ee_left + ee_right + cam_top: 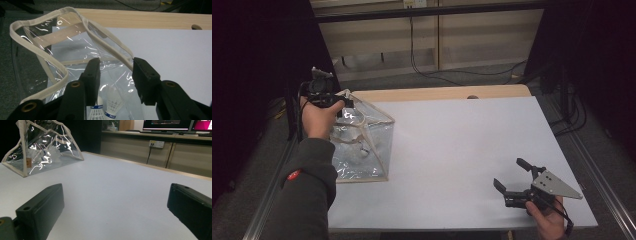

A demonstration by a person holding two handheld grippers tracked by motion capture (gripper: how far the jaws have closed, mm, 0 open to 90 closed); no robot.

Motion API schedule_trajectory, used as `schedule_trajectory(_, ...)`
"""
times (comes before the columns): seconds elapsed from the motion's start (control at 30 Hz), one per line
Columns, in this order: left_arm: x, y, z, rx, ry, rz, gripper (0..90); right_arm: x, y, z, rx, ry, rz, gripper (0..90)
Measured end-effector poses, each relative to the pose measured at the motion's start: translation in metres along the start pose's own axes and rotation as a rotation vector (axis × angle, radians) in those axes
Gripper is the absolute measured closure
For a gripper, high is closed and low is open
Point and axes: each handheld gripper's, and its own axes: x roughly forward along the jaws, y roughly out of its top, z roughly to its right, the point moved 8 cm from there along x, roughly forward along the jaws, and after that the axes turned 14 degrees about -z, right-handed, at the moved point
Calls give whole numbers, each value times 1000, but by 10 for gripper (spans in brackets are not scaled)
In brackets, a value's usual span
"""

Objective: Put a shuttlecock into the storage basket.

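A clear plastic bag (364, 142) with beige trim stands tented at the table's left edge. In the left gripper view, two white shuttlecocks (112, 107) with blue bands lie inside the bag (50, 47). My left gripper (343, 105) sits at the bag's top corner. Its jaws (115, 67) stand apart, with clear film between them and the beige rim (125, 56) touching the right jaw's tip. My right gripper (510, 173) is open with nothing in it, low over the table's near right. In the right gripper view the bag (45, 147) is far off to the left.
The white table top (452, 145) ends in a wooden strip (437, 93) along its far edge, with a hole (472, 96) in it. Cables (447, 75) run over the floor behind. Metal rails (592, 170) flank the table's sides.
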Motion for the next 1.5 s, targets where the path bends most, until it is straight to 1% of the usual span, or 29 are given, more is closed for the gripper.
schedule_trajectory(0.03,-1,0,1,-3,-6,2,562,0,0,0,-2,-2,1,10)
schedule_trajectory(0.13,-6,-1,3,12,-17,5,524,0,0,0,-1,-1,1,10)
schedule_trajectory(0.27,-11,-3,7,26,-48,7,482,0,0,0,-1,-2,4,10)
schedule_trajectory(0.33,-13,-5,9,37,-55,6,460,0,1,0,0,-1,6,10)
schedule_trajectory(0.47,-19,-8,13,61,-88,1,412,0,1,-1,-3,-1,3,10)
schedule_trajectory(0.5,-20,-9,13,64,-90,5,399,0,1,-1,-5,-1,4,10)
schedule_trajectory(0.53,-22,-10,15,74,-102,5,387,0,1,-1,-5,-1,4,10)
schedule_trajectory(0.57,-23,-10,16,75,-111,14,380,0,1,-1,-4,-1,4,10)
schedule_trajectory(0.6,-24,-11,16,86,-114,13,370,0,1,-1,-3,-1,4,10)
schedule_trajectory(0.67,-27,-13,19,97,-133,15,331,0,1,0,-5,-3,6,10)
schedule_trajectory(0.73,-29,-16,21,120,-147,8,328,0,1,0,-4,-2,6,10)
schedule_trajectory(0.8,-30,-18,24,121,-163,11,318,0,1,-1,-3,-2,4,10)
schedule_trajectory(1.0,-31,-26,30,166,-195,-6,285,0,1,-1,-7,-2,4,10)
schedule_trajectory(1.07,-32,-29,32,167,-214,-5,271,0,1,-1,-9,-4,4,10)
schedule_trajectory(1.13,-33,-31,33,179,-228,-11,262,0,1,-1,-9,-3,5,10)
schedule_trajectory(1.17,-33,-32,33,185,-226,-9,257,0,1,-1,-9,-2,4,10)
schedule_trajectory(1.23,-33,-35,34,194,-234,-10,244,0,1,-2,-9,-1,4,10)
schedule_trajectory(1.33,-35,-37,34,195,-244,-8,233,0,1,-2,-9,-1,4,10)
schedule_trajectory(1.37,-35,-38,34,203,-250,-16,228,0,1,-2,-10,-2,4,10)
schedule_trajectory(1.43,-36,-39,35,198,-261,-10,226,0,1,-2,-8,-2,2,10)
schedule_trajectory(1.5,-37,-41,35,209,-263,-12,219,0,1,-2,-8,-1,1,10)
